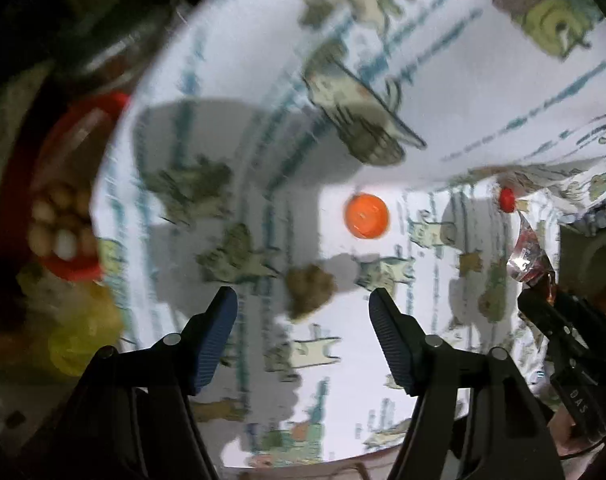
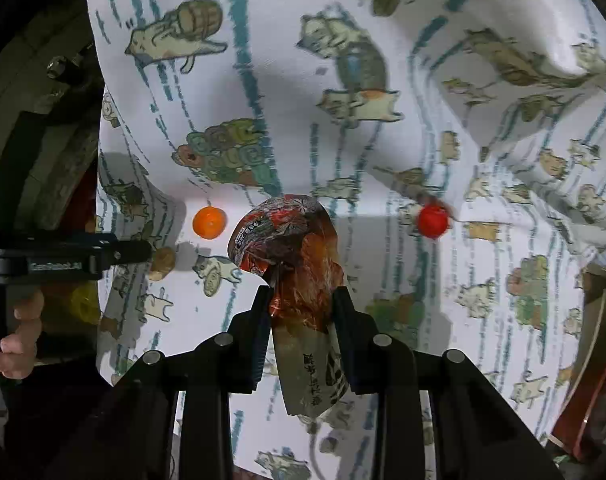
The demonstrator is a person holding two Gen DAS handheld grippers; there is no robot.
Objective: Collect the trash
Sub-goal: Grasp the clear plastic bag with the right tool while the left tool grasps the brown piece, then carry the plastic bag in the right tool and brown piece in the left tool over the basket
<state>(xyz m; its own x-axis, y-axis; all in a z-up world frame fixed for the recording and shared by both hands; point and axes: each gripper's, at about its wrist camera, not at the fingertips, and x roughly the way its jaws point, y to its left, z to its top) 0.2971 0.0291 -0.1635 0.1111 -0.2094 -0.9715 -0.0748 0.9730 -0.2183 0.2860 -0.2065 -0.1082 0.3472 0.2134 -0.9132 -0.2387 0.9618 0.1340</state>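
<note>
A crumpled brown scrap (image 1: 309, 290) lies on the cat-print tablecloth (image 1: 443, 92), between the spread, untouching jaws of the down-pointing left gripper (image 1: 303, 304). Beside it, the right gripper (image 2: 303, 300) pinches a printed snack wrapper (image 2: 291, 248), also angled steeply downward.

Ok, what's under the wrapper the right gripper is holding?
Below the wrapper in the right gripper, only the cat-print cloth shows. The patch directly behind it is hidden.
</note>
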